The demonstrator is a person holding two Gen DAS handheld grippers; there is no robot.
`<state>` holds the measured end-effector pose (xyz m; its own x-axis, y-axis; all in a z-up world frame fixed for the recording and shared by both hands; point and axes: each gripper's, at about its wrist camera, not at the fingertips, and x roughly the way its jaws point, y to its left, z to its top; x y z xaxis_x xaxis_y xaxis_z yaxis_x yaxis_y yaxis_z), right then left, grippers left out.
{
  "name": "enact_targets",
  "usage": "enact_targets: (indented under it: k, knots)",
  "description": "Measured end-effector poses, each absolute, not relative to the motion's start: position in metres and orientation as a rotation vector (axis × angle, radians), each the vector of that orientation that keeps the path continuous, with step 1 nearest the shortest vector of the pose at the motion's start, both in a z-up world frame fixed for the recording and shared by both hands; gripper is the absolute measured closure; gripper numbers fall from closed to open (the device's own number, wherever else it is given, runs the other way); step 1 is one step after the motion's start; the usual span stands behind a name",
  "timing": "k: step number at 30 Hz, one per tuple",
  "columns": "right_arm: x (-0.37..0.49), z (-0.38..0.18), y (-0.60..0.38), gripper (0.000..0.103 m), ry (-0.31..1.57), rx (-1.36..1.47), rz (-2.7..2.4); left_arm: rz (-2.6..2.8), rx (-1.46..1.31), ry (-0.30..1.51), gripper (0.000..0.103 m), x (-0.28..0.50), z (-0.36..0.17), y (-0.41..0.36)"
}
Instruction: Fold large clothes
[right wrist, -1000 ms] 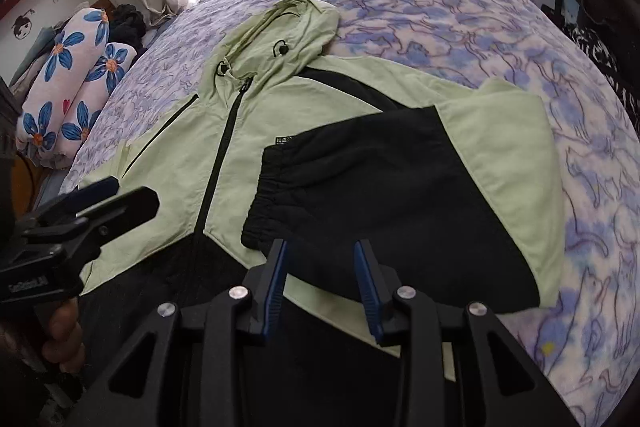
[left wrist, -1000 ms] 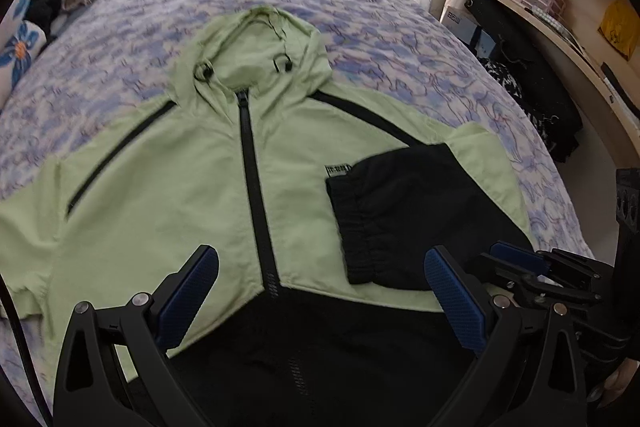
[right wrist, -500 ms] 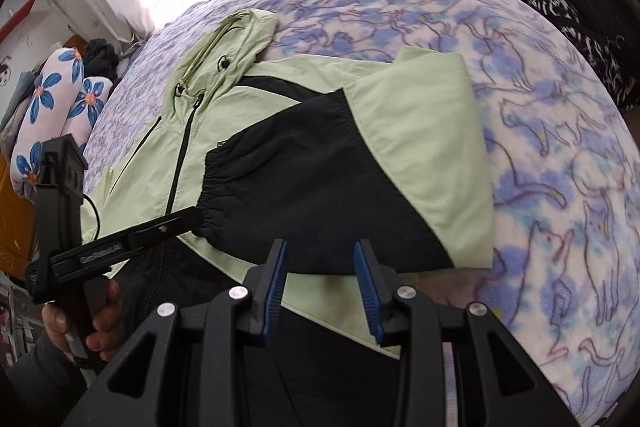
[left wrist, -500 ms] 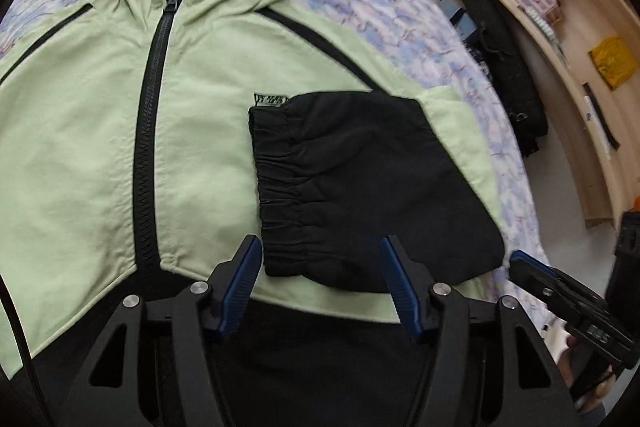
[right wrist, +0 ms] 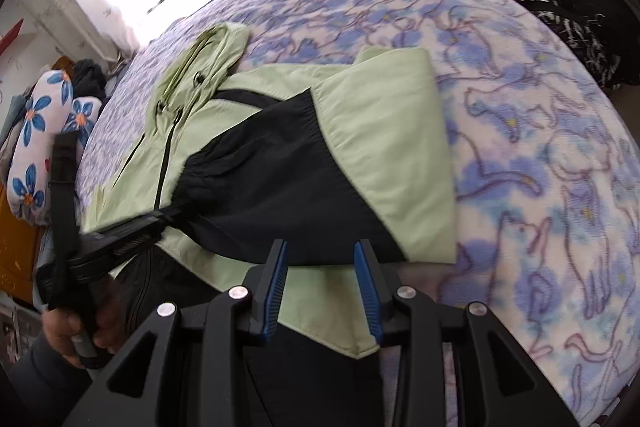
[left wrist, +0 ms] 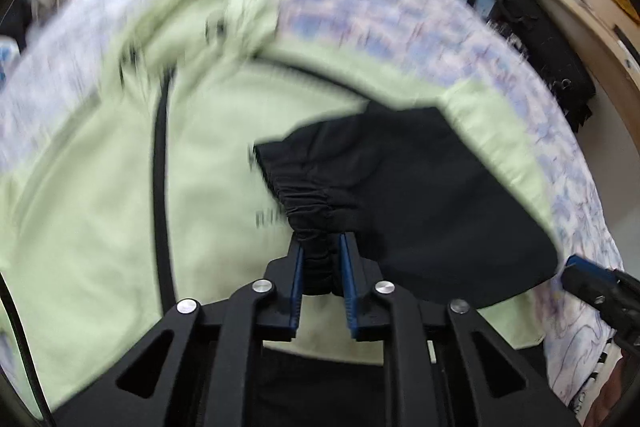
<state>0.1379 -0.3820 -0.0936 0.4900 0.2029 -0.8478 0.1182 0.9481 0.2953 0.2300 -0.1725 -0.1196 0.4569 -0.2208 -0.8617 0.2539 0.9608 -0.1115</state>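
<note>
Elastic cuff (left wrist: pixel 316 215) of the jacket's black sleeve is bunched between the blue pads of the left hand-held gripper (left wrist: pixel 320 267), whose jaws have just been closing and now pinch the gathered fabric. Ahead of that gripper the sleeve (left wrist: pixel 420 195) lies folded inward across the chest of the pale green jacket (left wrist: pixel 100 207), which is spread front-up on the bed (right wrist: pixel 540 147) with its hood (right wrist: pixel 208 55) at the far end. To the left of the pinched cuff runs the jacket's black zip (left wrist: pixel 160 187); this view is blurred, so finer detail there cannot be made out. To the right of the left hand-held gripper, at the picture's edge, the tip of the right hand-held gripper shows above the bed's blue-and-white patterned cover.

From the right wrist view, the right hand-held gripper (right wrist: pixel 320 267) has its jaws partly spread with nothing between the pads; just ahead of its fingertips lies the near edge of the folded black sleeve, and below it the green hem of the jacket. Left of it, a hand (right wrist: pixel 76 327) grasps the handle of the left hand-held gripper, whose tip meets the cuff. Farther left, a flowered pillow (right wrist: pixel 36 147) rests beside the bed.
</note>
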Motion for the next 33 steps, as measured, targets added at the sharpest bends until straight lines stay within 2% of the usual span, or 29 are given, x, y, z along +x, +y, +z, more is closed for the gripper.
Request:
enact_targets:
  k: [7,11,17,21,23,28,29,30,33]
  knots:
    - [0.132,-0.087,-0.404,0.068,1.044,0.345,-0.017,-0.315,0.080,0.822,0.090,0.228,-0.014,-0.181]
    - [0.135,-0.092,-0.407,0.059,1.055,0.320,-0.035,-0.313,0.111,0.741,0.090,0.228,0.038,-0.177]
    - [0.144,-0.110,-0.397,0.058,1.098,0.279,-0.028,-0.255,0.178,0.614,0.090,0.229,0.095,-0.171]
    - [0.158,-0.119,-0.387,0.058,1.110,0.256,-0.017,-0.225,0.171,0.604,0.091,0.237,0.111,-0.156]
    - [0.168,-0.124,-0.380,0.058,1.115,0.251,-0.020,-0.210,0.168,0.598,0.099,0.239,0.115,-0.147]
    - [0.195,-0.137,-0.361,0.059,1.116,0.215,-0.043,-0.180,0.169,0.581,0.099,0.242,0.120,-0.127]
    - [0.199,-0.139,-0.357,0.065,1.120,0.198,-0.051,-0.173,0.177,0.576,0.099,0.242,0.119,-0.123]
    - [0.202,-0.140,-0.352,0.066,1.118,0.172,-0.056,-0.160,0.189,0.577,0.099,0.244,0.117,-0.117]
    - [0.204,-0.138,-0.340,0.065,1.118,0.110,-0.047,-0.165,0.197,0.624,0.099,0.251,0.100,-0.100]
